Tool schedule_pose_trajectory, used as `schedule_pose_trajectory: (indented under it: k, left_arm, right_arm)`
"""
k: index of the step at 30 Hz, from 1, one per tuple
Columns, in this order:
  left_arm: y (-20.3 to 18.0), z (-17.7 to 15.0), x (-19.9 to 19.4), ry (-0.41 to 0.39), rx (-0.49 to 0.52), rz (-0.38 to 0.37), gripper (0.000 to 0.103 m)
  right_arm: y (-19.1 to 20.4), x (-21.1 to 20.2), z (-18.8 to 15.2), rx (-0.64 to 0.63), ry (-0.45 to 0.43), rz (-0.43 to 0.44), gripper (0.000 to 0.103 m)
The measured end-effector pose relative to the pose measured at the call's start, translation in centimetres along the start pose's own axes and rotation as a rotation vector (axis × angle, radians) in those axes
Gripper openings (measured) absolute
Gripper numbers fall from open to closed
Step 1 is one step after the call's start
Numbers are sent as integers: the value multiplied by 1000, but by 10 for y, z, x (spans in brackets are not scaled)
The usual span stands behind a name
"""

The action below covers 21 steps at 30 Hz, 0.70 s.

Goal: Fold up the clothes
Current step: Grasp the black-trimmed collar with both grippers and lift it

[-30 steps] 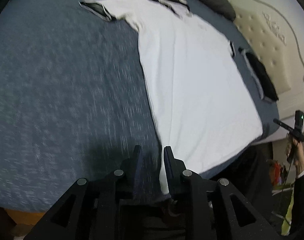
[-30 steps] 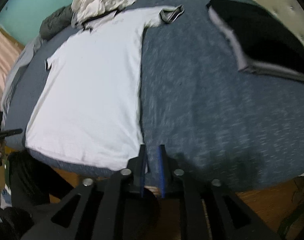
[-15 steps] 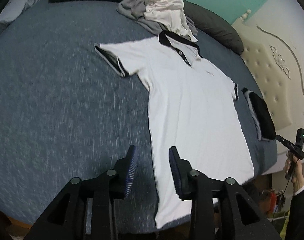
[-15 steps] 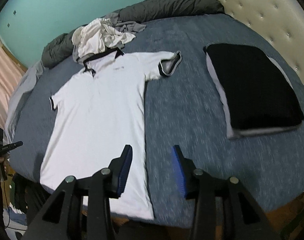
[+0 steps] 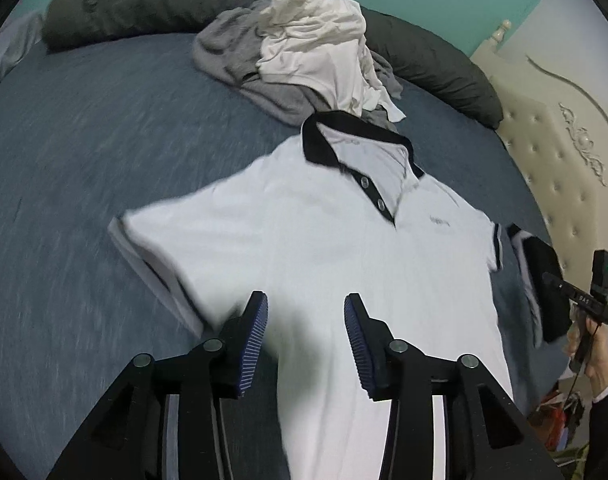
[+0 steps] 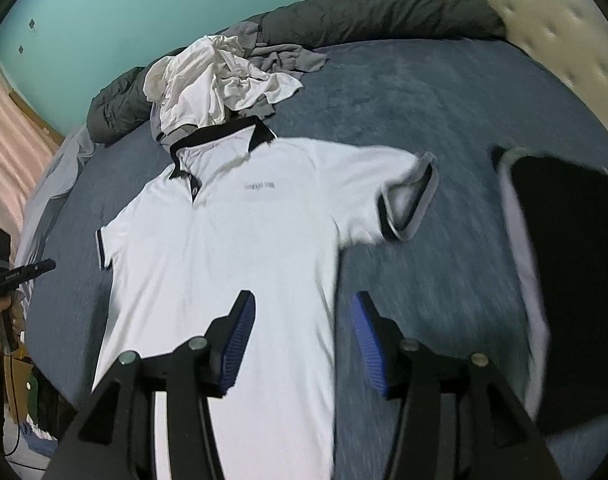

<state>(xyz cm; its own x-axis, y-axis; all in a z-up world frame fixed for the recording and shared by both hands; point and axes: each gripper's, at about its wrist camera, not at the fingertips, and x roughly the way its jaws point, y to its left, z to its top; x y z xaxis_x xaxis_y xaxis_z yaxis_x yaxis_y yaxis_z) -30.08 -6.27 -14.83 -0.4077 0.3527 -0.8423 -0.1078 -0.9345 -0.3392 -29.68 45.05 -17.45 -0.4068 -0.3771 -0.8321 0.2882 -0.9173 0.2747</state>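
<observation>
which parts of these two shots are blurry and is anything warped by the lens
Left wrist view: the white polo shirt smears at its near sleeve, and the bedspread streaks; collar fairly sharp. Right wrist view: the folded black garment and headboard are smeared. Both views bow the bed's edge into a curve, with dark corners.

Bare bedspread (image 6: 404,92) — clothes heap (image 6: 216,80) beyond

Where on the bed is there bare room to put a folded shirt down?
Bare blanket lies left of the polo, and another strip runs between polo and black stack. Crowded: the pile behind the collar.
</observation>
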Motion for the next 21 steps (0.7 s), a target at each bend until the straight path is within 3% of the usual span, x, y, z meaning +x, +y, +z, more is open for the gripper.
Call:
schedule_pose_trajectory:
  k: [5,11,16,19,21]
  left_arm:
    - [-1,59,55,1,-18,7,54]
    - [3,118,116,4,-76,5,54]
    - [-4,152,154,-12,-106,-7,54]
    - [-11,166,174,-11,-75,31,54]
    - [-14,175,184,-15,-40,66,54]
  right_arm:
    - [22,63,62,-13,14,0,51]
    - [51,140,128,-28,17,9,52]
    - [65,192,169,-61,11,-56,52]
    - [70,217,190,-43,1,-45,52]
    - [77,232,201,-63,-6,-66,62]
